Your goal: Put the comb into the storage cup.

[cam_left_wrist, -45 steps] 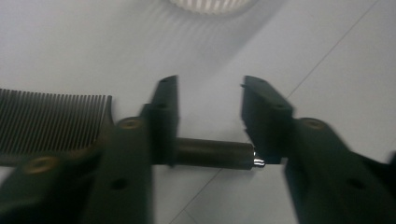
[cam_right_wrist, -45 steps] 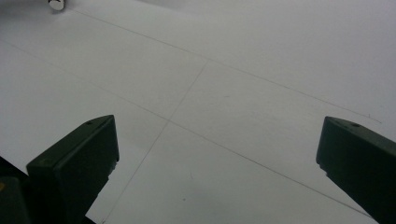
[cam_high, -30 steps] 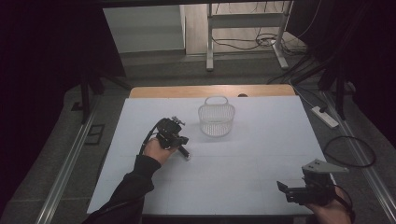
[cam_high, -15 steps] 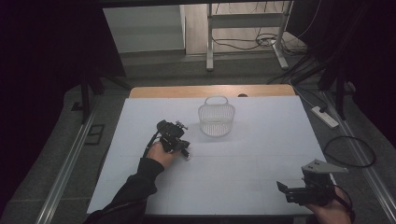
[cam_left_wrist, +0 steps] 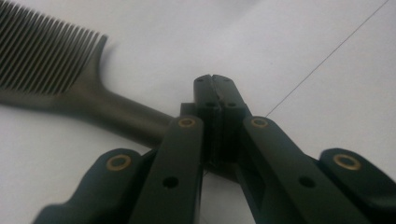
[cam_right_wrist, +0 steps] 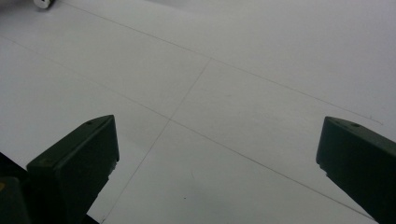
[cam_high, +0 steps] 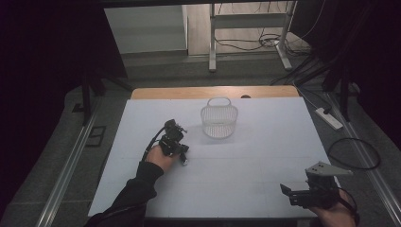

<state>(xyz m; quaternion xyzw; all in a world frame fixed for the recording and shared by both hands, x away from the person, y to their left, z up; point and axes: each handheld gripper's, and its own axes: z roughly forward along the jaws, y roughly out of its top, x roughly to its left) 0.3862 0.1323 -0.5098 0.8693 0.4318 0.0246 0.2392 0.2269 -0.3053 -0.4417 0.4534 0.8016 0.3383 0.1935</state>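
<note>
Left gripper is clamped tight on the very end of the dark plastic comb's handle, low over the white table, so it could swivel or slip out on the way to the white wire basket; right gripper idles wide open.

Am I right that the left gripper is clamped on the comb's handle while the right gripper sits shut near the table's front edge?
Not quite: the right gripper is open, jaws wide apart in the right gripper view. The left gripper does clamp the comb.
</note>
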